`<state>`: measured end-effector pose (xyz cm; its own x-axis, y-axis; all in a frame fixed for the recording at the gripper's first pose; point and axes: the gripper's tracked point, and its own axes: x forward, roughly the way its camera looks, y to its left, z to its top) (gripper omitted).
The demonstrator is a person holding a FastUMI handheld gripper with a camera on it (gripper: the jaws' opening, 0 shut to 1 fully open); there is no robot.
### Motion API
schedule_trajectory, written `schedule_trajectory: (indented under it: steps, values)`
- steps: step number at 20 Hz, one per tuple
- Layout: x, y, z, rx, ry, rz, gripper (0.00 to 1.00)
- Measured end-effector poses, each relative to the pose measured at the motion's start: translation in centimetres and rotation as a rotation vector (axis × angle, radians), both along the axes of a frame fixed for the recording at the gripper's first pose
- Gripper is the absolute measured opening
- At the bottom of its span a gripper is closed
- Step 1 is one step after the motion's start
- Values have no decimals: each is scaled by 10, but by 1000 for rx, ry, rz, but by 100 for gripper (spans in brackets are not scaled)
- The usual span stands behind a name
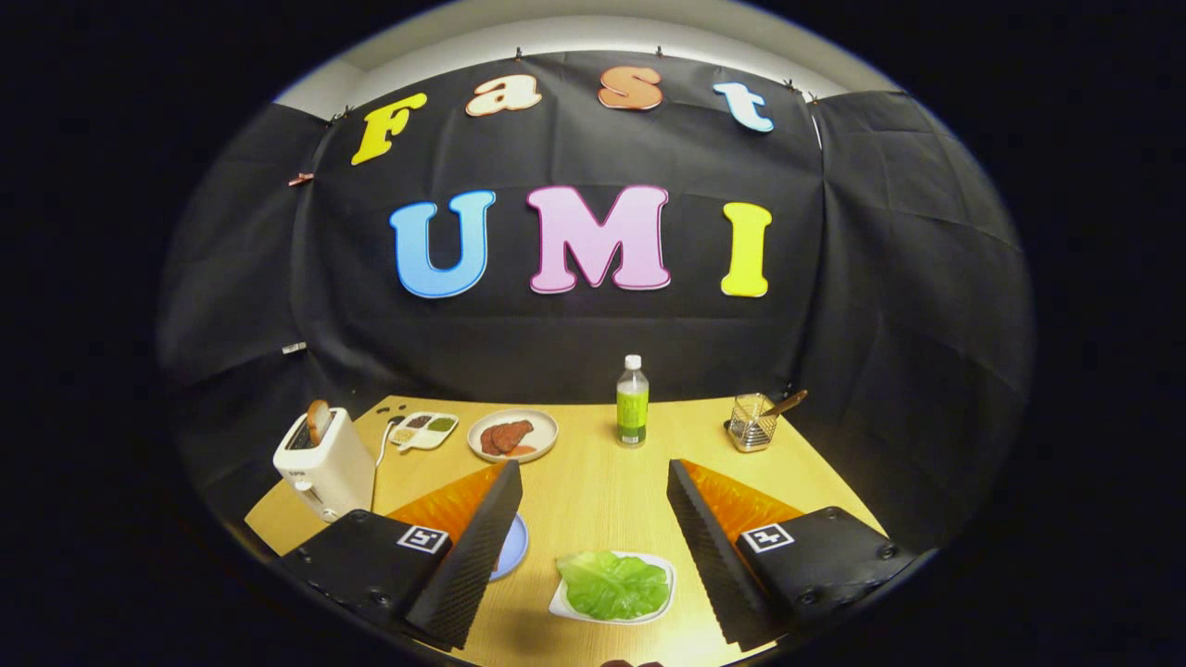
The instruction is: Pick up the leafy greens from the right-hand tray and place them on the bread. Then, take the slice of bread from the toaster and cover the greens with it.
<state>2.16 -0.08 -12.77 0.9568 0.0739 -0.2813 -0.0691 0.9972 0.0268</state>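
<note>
Hovering with gripper (593,547) fingers spread wide apart, gripping nothing, above the lettuce (613,584) lying on its white tray (662,607); bread (318,421) sticking up from the toaster (324,463), far left.

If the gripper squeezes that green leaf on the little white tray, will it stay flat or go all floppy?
Probably floppy: the leafy greens look thin and crinkled, so their edges would likely droop. They seem light too, lying loose on the white tray. The ridged fingers of the open gripper might bruise them if they press hard.
</note>
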Motion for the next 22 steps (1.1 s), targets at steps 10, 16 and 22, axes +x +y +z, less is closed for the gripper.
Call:
schedule_trajectory:
  steps: [10, 16, 22]
  values:
    - [23, 1, -128, -55, 237, 139, 99]
    - [18, -3, -205, -90, 380, 208, 99]
    - [15, -7, -252, -88, 489, 232, 99]
